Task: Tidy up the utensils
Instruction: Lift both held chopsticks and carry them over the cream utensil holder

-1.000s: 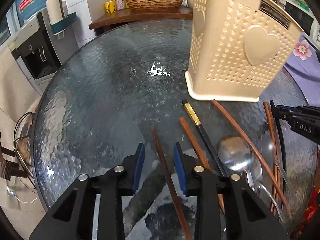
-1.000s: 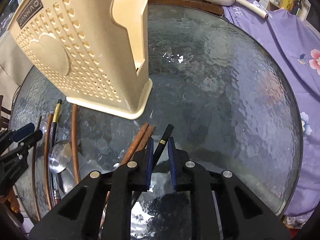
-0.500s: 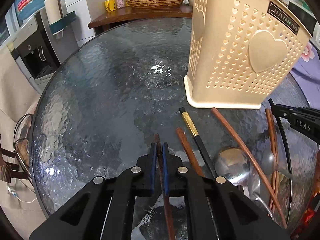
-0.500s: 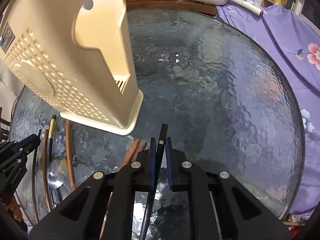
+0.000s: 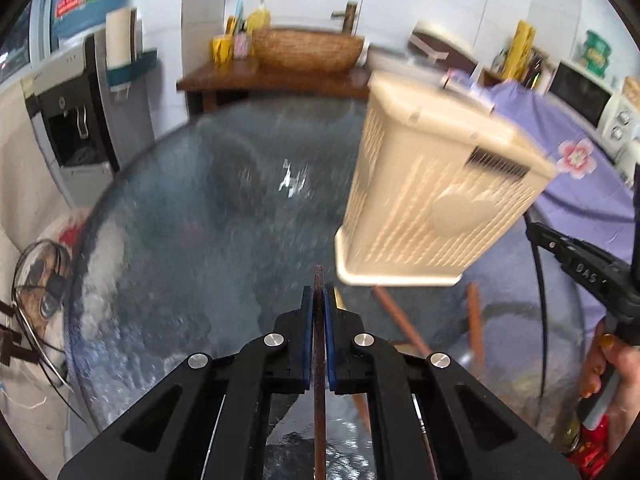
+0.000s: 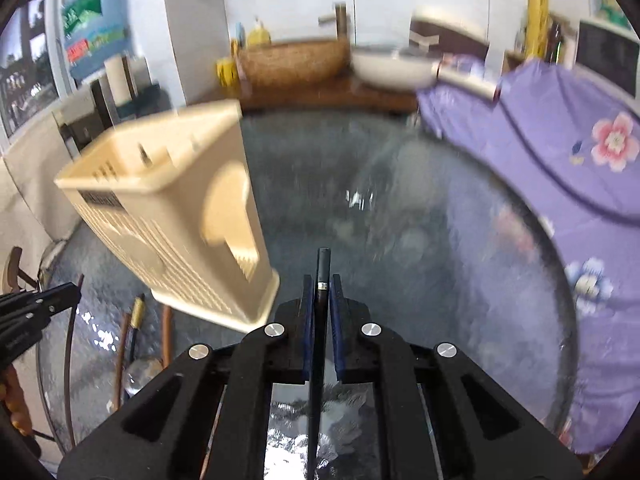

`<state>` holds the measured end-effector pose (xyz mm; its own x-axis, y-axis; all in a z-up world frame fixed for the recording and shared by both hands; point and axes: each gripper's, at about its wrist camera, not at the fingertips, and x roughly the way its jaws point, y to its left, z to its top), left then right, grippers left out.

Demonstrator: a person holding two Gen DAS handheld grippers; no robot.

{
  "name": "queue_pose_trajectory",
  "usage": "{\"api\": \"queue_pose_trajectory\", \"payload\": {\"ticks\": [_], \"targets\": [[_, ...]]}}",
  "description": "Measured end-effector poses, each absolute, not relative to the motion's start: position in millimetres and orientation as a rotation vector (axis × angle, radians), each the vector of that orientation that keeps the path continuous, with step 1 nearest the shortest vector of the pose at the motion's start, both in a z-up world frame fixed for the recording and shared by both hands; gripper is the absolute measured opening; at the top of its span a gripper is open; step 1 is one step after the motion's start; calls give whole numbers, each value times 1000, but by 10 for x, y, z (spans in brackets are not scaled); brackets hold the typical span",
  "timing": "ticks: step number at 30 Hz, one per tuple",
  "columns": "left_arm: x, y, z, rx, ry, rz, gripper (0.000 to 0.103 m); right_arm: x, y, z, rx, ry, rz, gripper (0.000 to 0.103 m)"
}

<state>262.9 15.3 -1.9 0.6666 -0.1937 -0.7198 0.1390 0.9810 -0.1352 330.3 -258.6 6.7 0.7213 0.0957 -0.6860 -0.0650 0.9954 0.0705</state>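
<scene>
Now that both chopsticks have come up off the glass, each gripper carries one: the left gripper (image 5: 316, 300) is clenched on a brown wooden chopstick (image 5: 319, 280), whose tip pokes out past the blue pads at twelve o'clock, and the right gripper (image 6: 319, 292) is clenched on a black chopstick (image 6: 322, 264) with a thin metal band just where the pads bite. A second ago the left jaws stood apart around the brown stick as it lay flat; half a second ago they had closed, and the right tongs likewise had nipped the black one. Since then both views have swung upward and blurred, so the lift is under way.

From the left wrist, the cream perforated utensil holder (image 5: 436, 200) stands at about two o'clock of the held tip, its open top now in sight. From the right wrist the same holder (image 6: 168, 216) sits at ten o'clock. That suggests the next step is to carry each stick over the rim and drop it in upright.

Left on the round textured-glass table (image 5: 192, 240) are more brown chopsticks (image 5: 400, 320), a gold-banded black chopstick (image 6: 137, 312) and a metal spoon (image 6: 140, 372), lying near the holder's base. A purple floral cloth (image 6: 560, 168) drapes over the table's far right edge.
</scene>
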Motion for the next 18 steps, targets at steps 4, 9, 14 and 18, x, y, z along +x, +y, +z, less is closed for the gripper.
{"api": "queue_pose_trajectory", "payload": {"ticks": [4,9,14,18], "targets": [[2449,173,340,-76,722,-207,5,3162,-2643,344,35,652,101,8],[2155,221,688,-104,616,-236,5,2836,-2697,635,86,573,149,8],[1843,177,900,-69,527,-242,5,2372,-2646,903,87,498,205,8],[1716,142,1011,-35,478,-237,5,2235,-2645,1046,102,485,253,8]]}}
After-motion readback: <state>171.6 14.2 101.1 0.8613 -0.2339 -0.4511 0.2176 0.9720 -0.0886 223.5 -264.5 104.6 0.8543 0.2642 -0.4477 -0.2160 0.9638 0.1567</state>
